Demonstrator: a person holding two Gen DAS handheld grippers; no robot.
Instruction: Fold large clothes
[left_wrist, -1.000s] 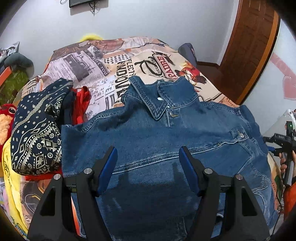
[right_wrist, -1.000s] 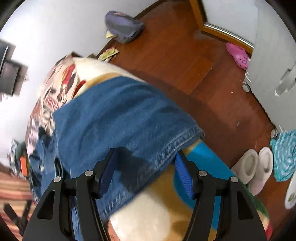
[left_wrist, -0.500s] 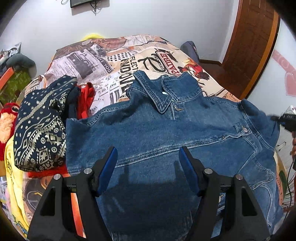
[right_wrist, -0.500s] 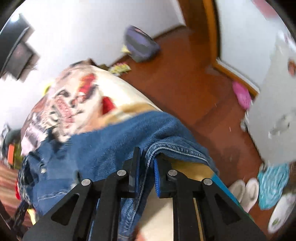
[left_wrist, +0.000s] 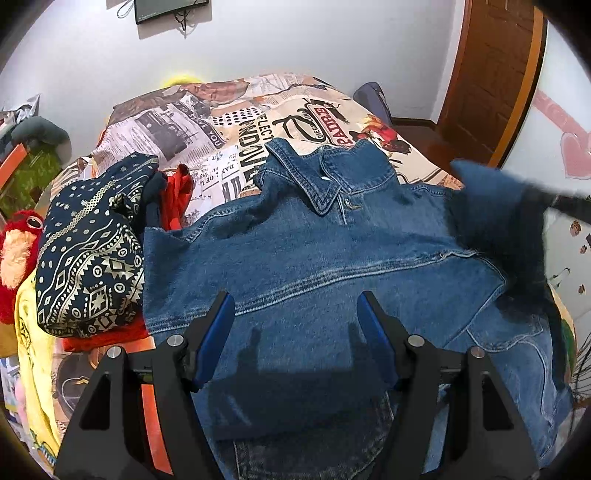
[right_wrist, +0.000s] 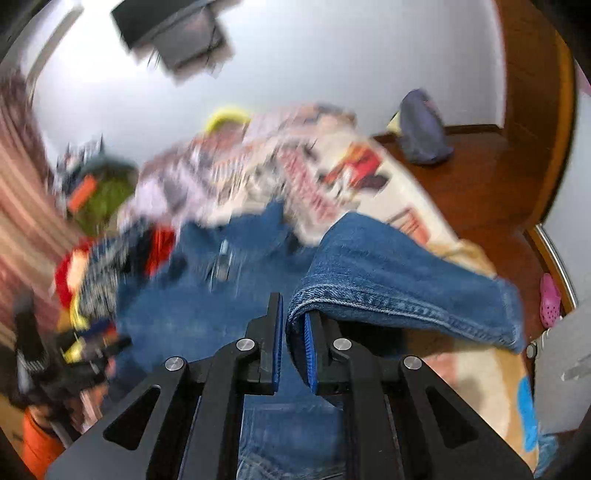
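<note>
Right wrist view: your right gripper (right_wrist: 291, 332) clenches the blue denim jacket's (left_wrist: 314, 280) sleeve (right_wrist: 399, 273) — lay it flat across; left gripper (left_wrist: 295, 325) gapes idle.

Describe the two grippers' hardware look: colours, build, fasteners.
Both match: the left gripper and right gripper have matte black angular linkage arms with triangular cutouts, round silver pivot bolts, and blue pads lining the jaws. No cables, markings or sleeves show.
</note>
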